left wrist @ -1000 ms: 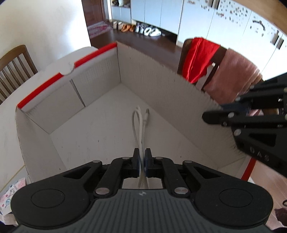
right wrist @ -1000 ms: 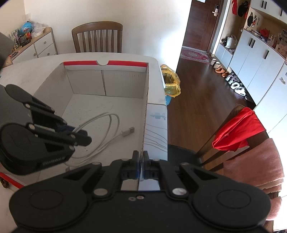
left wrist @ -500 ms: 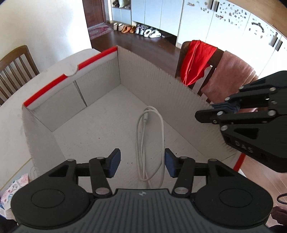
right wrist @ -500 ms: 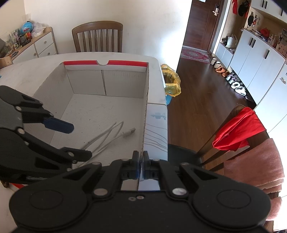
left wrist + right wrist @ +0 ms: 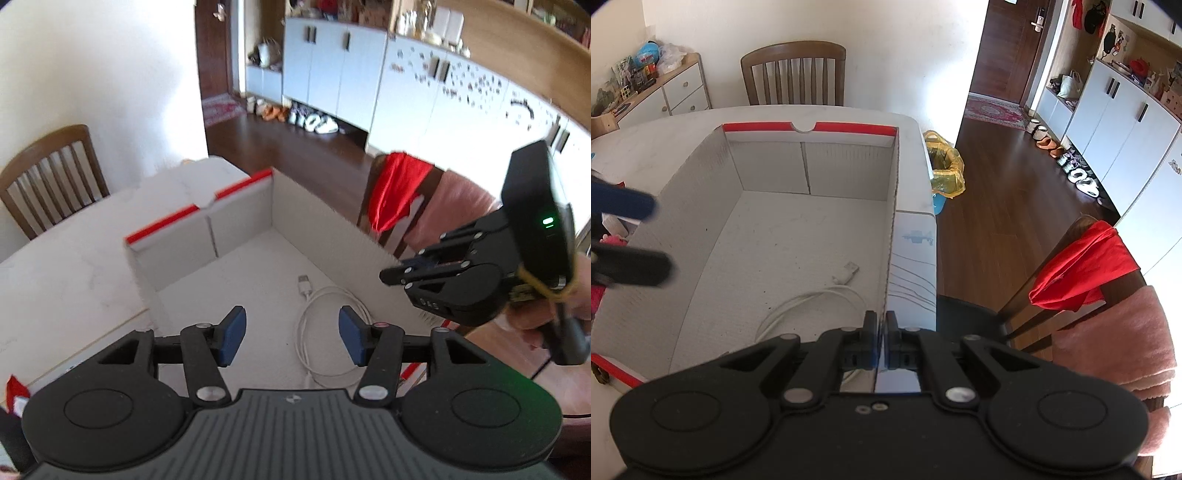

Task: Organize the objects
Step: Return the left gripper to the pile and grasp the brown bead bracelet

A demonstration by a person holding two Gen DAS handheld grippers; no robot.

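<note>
While the white cable (image 5: 325, 325) lies coiled on the floor of the open cardboard box (image 5: 332, 225), the left gripper (image 5: 291, 334) hangs above it with its jaws parted; they have just been opening, and nothing is between the blue pads (image 5: 232, 334). The cable's plug (image 5: 847, 271) points toward the box's far wall with the red edge. The box sits on a white surface (image 5: 665, 125). The right gripper (image 5: 881, 341) is clenched on the box's right-hand wall, near its front corner, its jaws pressed together over the thin cardboard edge. A hand (image 5: 543, 314) holds this gripper's handle.
</note>
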